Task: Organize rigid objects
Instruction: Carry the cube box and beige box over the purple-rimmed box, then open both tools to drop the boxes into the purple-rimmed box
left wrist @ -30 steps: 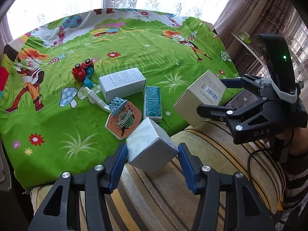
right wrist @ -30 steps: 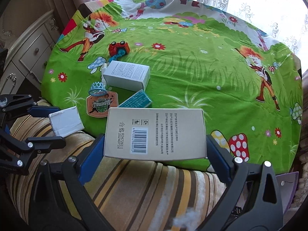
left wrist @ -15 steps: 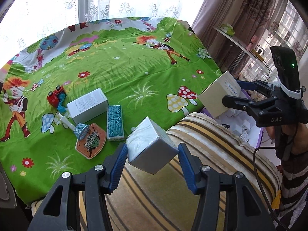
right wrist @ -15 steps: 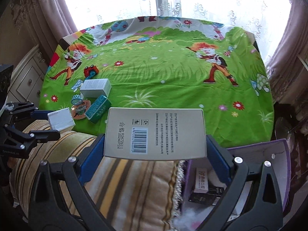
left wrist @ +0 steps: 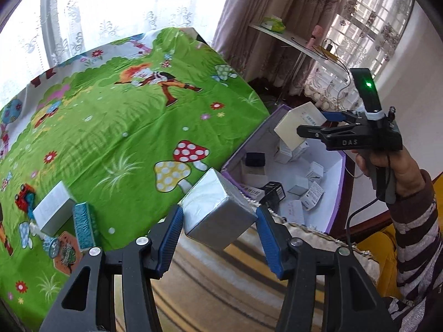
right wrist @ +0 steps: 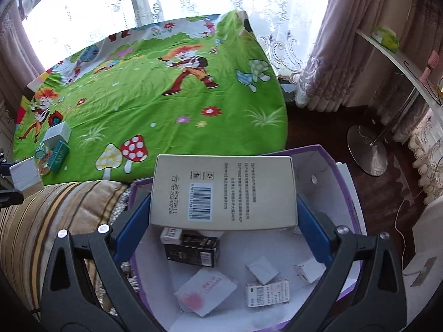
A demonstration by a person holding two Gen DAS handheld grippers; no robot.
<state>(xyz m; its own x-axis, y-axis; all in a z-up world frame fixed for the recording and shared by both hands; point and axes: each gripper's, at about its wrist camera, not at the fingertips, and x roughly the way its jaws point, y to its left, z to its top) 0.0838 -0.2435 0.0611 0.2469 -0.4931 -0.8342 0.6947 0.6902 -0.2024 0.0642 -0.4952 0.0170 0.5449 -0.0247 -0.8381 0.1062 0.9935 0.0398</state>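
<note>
My left gripper [left wrist: 220, 231] is shut on a silver-grey box [left wrist: 218, 211] and holds it above the striped cushion [left wrist: 210, 285], beside the purple bin [left wrist: 339, 193]. My right gripper [right wrist: 223, 217] is shut on a beige box with a barcode [right wrist: 224, 192] and holds it over the open purple bin [right wrist: 346, 193], which holds several small boxes. In the left wrist view the right gripper [left wrist: 314, 127] and its beige box [left wrist: 295, 127] hang over the bin's far side.
On the green cartoon cloth [left wrist: 116, 127] at the left lie a white box [left wrist: 52, 211], a teal box [left wrist: 83, 225], a red toy car [left wrist: 25, 199] and an orange badge [left wrist: 66, 256]. A lamp base [right wrist: 368, 149] stands on the floor to the right.
Both grippers have swung right with their boxes, away from the table. The purple bin has come into view, and the right gripper now holds its box over it.
</note>
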